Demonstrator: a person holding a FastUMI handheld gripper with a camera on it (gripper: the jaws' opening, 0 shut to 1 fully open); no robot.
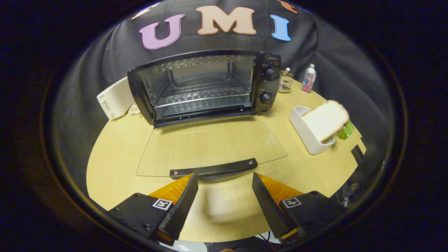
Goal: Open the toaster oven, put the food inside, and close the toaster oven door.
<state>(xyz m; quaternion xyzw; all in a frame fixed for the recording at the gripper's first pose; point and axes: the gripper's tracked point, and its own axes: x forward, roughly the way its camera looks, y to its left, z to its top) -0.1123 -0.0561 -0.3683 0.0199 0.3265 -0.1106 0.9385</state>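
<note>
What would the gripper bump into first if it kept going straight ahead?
Probably the black handle of the open clear glass oven door, just ahead of the open gripper. Beyond lies the black toaster oven. Depth is hard to judge; it might pass above.

Black toaster oven [210, 87], white bread [325, 120] w/ tan crust, white bin [308, 134], light wood-grain table [224, 210]

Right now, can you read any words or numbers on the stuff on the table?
None can be read.
Toaster oven: small mark above its knobs, too blurred.
Bottle: printed label, too small.
Gripper, open just short of the door handle: square black-and-white marker on each finger mount, a pattern, not words.
</note>
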